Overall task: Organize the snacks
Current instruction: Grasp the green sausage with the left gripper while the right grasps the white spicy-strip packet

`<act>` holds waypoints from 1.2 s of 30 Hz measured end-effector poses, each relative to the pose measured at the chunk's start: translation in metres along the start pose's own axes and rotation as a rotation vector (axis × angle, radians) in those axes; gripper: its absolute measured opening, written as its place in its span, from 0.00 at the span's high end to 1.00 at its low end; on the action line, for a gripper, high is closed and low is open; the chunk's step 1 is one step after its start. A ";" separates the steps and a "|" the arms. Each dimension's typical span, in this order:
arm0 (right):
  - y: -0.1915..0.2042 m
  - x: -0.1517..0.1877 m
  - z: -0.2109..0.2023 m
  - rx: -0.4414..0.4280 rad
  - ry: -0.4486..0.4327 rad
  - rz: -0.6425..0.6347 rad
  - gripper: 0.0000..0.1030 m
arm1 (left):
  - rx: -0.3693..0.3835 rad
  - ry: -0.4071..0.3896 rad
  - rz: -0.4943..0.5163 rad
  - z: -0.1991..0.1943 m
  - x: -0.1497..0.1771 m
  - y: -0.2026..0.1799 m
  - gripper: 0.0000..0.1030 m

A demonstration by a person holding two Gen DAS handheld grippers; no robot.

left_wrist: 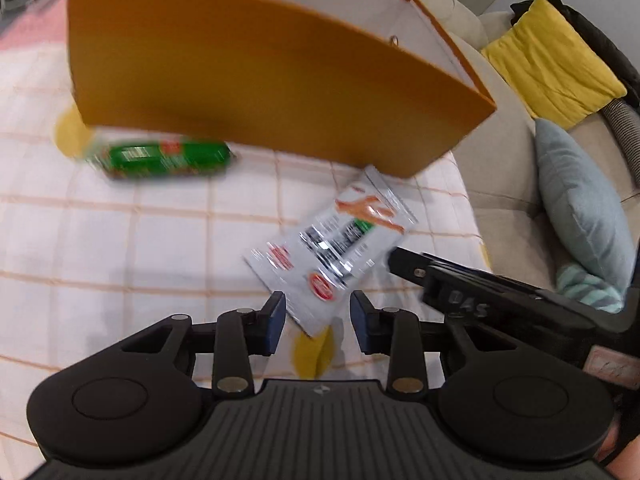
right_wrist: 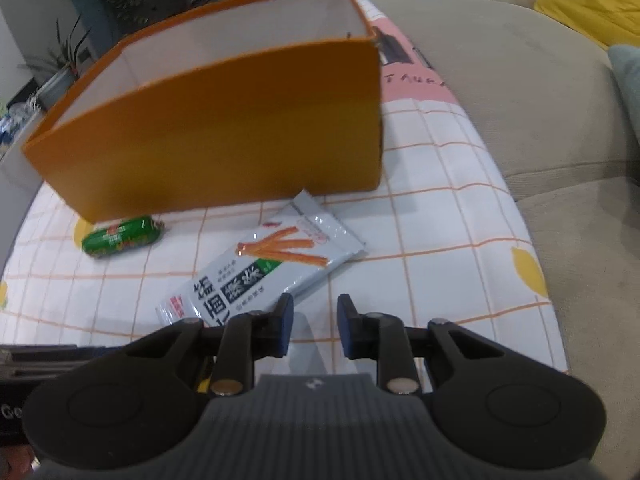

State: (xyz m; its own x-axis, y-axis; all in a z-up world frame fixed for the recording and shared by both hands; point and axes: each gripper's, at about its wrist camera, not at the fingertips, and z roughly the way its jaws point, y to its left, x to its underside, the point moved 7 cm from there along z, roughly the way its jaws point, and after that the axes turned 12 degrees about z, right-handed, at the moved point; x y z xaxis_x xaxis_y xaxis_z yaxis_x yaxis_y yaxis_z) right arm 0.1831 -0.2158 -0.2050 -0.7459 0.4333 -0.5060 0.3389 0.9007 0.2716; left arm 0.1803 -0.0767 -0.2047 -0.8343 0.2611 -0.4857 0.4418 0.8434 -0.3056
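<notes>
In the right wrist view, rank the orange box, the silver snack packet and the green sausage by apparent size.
Largest to smallest in the right wrist view:
1. orange box
2. silver snack packet
3. green sausage
The packet lies nearer the camera than the sausage, which exaggerates the gap between them, but the order looks safe.

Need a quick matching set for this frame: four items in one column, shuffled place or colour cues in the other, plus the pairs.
Things:
1. orange box
2. green sausage pack
3. silver snack pouch
4. yellow cushion

Cues:
A. lies flat just ahead of both grippers
B. on the sofa, off the tablecloth
C. stands open-topped, white inside
D. lies by the box's near left corner

Pairs: 1-C, 2-D, 3-A, 4-B
</notes>
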 end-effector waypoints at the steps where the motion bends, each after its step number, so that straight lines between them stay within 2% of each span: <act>1: 0.002 -0.001 -0.002 -0.010 -0.004 0.009 0.78 | -0.035 -0.012 0.020 -0.004 -0.003 0.004 0.62; 2: 0.004 -0.002 -0.004 -0.024 -0.002 0.024 0.77 | -0.075 -0.025 0.046 -0.008 -0.007 0.009 0.61; 4: 0.008 -0.003 -0.005 -0.049 0.006 0.057 0.64 | -0.145 -0.035 0.103 -0.014 -0.016 0.019 0.58; 6: 0.015 -0.003 -0.002 -0.060 0.023 0.075 0.56 | -0.220 -0.042 0.168 -0.017 -0.027 0.031 0.57; 8: 0.022 -0.002 0.003 -0.064 0.040 0.077 0.54 | -0.285 -0.052 0.221 -0.020 -0.038 0.041 0.51; 9: 0.024 -0.002 0.005 -0.062 0.045 0.080 0.48 | -0.311 -0.061 0.238 -0.020 -0.044 0.047 0.48; 10: 0.026 -0.002 0.007 -0.057 0.048 0.090 0.37 | -0.321 -0.064 0.245 -0.020 -0.047 0.052 0.46; 12: 0.028 -0.004 0.012 -0.046 0.060 0.127 0.30 | -0.313 -0.061 0.262 -0.018 -0.053 0.060 0.46; 16: 0.028 -0.006 0.022 -0.001 0.064 0.185 0.29 | -0.308 -0.048 0.320 -0.008 -0.057 0.070 0.46; 19: 0.033 -0.006 0.030 0.067 0.041 0.159 0.28 | -0.289 -0.028 0.388 0.001 -0.057 0.067 0.46; 23: 0.049 -0.004 0.038 0.101 0.016 0.077 0.26 | -0.299 0.002 0.447 0.010 -0.052 0.063 0.45; 27: 0.054 0.001 0.037 0.107 -0.004 -0.032 0.31 | -0.295 0.015 0.422 0.010 -0.047 0.058 0.45; 31: 0.053 0.010 0.033 0.090 -0.016 -0.131 0.36 | -0.270 0.010 0.335 0.005 -0.043 0.050 0.47; 36: 0.041 0.018 0.023 0.095 -0.003 -0.195 0.38 | -0.183 0.000 0.213 0.000 -0.036 0.036 0.50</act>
State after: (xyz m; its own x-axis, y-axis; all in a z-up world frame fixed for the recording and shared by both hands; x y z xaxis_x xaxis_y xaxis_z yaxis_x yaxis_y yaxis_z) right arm 0.1973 -0.1701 -0.2215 -0.8012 0.2500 -0.5436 0.2409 0.9664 0.0895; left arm 0.2260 -0.0558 -0.1976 -0.7290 0.4412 -0.5234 0.5401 0.8405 -0.0438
